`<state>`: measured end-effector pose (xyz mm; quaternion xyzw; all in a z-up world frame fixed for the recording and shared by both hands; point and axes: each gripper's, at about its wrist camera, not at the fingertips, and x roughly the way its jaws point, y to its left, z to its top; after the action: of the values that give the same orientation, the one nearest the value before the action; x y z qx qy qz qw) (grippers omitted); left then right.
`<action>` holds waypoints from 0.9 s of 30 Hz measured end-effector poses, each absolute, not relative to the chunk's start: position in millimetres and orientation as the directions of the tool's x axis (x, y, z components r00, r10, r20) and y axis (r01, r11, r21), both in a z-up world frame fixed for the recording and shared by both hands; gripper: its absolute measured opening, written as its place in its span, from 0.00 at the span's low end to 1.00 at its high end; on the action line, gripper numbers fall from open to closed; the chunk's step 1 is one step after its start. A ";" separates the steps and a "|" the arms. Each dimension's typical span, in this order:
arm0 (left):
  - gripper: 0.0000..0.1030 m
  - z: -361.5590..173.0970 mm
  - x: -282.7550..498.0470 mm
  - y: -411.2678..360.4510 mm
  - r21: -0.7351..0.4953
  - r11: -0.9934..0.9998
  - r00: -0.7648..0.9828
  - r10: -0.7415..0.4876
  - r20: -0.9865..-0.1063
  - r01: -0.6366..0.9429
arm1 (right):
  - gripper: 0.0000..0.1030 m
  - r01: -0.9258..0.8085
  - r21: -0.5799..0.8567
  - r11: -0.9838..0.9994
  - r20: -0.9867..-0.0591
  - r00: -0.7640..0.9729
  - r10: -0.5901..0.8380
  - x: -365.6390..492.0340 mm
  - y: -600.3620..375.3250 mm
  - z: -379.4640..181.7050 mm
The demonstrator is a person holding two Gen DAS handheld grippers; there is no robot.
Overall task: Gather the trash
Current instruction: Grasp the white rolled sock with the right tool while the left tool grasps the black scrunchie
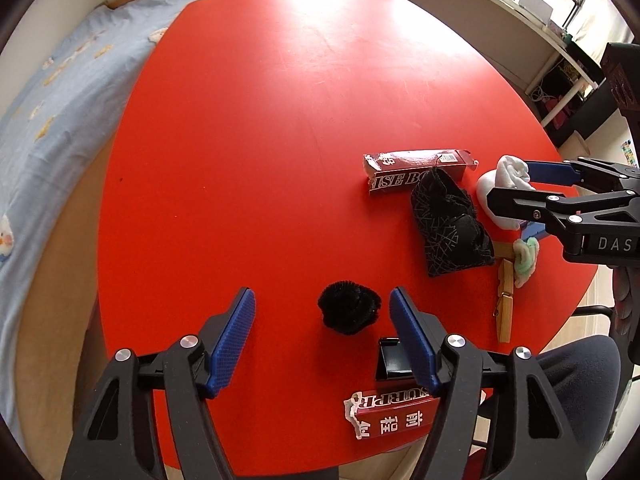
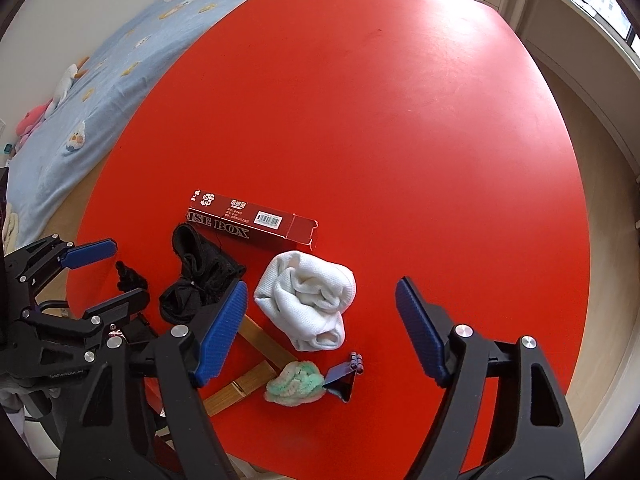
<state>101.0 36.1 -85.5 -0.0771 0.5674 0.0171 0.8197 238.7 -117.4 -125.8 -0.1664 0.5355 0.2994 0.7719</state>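
On the red table [image 1: 280, 120] lie a black fuzzy ball [image 1: 349, 307], a dark red box [image 1: 416, 170], a black patterned pouch [image 1: 450, 224], a white rolled sock [image 2: 310, 300], a green fluffy wad [image 2: 294, 384], a wooden clothespin [image 1: 505, 300], a blue binder clip [image 2: 344, 378] and a torn red box [image 1: 394, 412]. My left gripper [image 1: 322, 312] is open around the fuzzy ball, not touching it. My right gripper [image 2: 320, 304] is open with the white sock between its fingers; it also shows in the left wrist view [image 1: 516, 184].
A black binder clip [image 1: 390, 360] lies by my left gripper's right finger. A bed with a blue sheet [image 1: 60, 100] runs along the table's left side. A white desk and shelves [image 1: 540, 32] stand at the far right. A dark chair seat [image 1: 576, 380] sits at the table's near right.
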 end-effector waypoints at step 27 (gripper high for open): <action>0.26 -34.3 75.0 28.9 -0.074 0.995 0.514 -0.028 -0.857 -0.070 | 0.39 -0.651 0.035 0.758 -0.838 0.394 0.377 195.8 -140.6 -72.9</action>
<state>75.0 28.9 -34.3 -0.0494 0.4927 0.0121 0.8687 195.8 -140.6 -72.9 -0.1513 0.4525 0.3132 0.8211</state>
